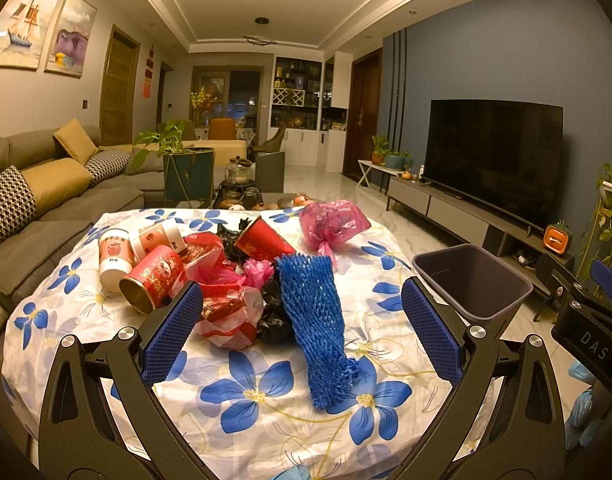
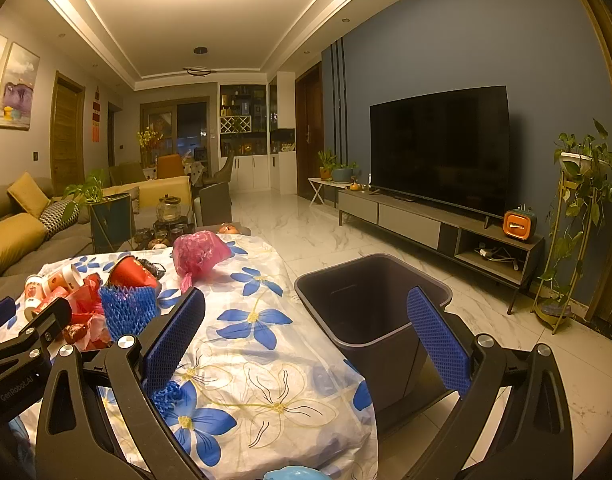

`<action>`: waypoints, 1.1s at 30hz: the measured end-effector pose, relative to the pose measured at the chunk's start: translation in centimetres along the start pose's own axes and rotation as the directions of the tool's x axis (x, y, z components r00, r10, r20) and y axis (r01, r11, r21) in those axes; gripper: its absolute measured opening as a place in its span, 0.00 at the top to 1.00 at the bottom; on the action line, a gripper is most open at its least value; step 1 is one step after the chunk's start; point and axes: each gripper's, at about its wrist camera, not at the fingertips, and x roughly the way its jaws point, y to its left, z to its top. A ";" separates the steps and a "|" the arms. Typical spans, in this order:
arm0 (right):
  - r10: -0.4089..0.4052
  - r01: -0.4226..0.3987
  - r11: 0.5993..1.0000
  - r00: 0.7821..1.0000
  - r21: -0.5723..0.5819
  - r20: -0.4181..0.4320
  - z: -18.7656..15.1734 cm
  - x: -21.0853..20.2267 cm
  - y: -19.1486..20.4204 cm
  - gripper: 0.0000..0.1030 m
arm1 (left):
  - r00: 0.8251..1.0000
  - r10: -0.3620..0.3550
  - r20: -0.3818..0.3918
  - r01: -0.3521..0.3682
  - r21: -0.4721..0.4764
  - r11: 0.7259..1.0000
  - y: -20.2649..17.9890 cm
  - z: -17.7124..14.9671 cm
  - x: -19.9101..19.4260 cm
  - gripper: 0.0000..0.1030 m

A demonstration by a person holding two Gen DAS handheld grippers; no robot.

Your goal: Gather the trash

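Both grippers wide open and empty, trash untouched.

The blue foam net (image 1: 313, 320) lies lengthwise ahead of the left gripper (image 1: 302, 332), left of the bin (image 1: 471, 280); right gripper (image 2: 306, 344) probably farther.

- The trash bin (image 2: 369, 304) stands open-topped on the floor just beside the table (image 2: 266, 360), nothing over its mouth.
- Left of the trash bin, piled litter (image 1: 226, 280) crowds the tabletop; the near cloth lies bare.

Cups, crumpled bags and a blue foam net (image 1: 315, 320) litter the flowered table (dark bin (image 1: 471, 280) stands beside, upright)
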 end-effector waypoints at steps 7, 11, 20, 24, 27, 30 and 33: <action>0.000 0.000 1.000 1.000 0.000 0.003 0.1 0.0 0.0 0.05 | 1.000 0.000 0.000 0.000 -0.001 1.000 0.0 0.0 0.0 0.05; 0.001 -0.001 1.000 1.000 0.001 0.002 0.2 0.1 -0.1 0.05 | 1.000 0.000 0.001 0.000 -0.002 1.000 0.0 0.0 0.0 0.05; 0.000 0.000 1.000 1.000 0.000 0.007 0.2 -0.1 -0.2 0.05 | 1.000 0.002 -0.004 -0.002 -0.005 1.000 -0.1 -0.2 0.2 0.05; 0.002 -0.002 1.000 1.000 0.001 0.007 0.1 -0.2 -0.2 0.05 | 1.000 0.004 -0.004 -0.004 -0.006 1.000 -0.4 -0.2 0.0 0.05; 0.004 -0.004 1.000 1.000 0.002 0.007 0.1 -0.2 -0.2 0.05 | 1.000 0.004 -0.005 -0.004 -0.007 1.000 -0.4 -0.5 0.4 0.05; 0.004 -0.004 1.000 1.000 0.000 0.007 0.0 -0.1 -0.2 0.05 | 1.000 0.002 -0.005 -0.003 -0.009 1.000 -0.2 -0.4 0.4 0.05; 0.006 -0.006 1.000 1.000 0.000 0.006 -0.4 0.0 0.1 0.05 | 1.000 0.004 -0.008 -0.004 -0.012 1.000 -0.2 -0.4 0.6 0.05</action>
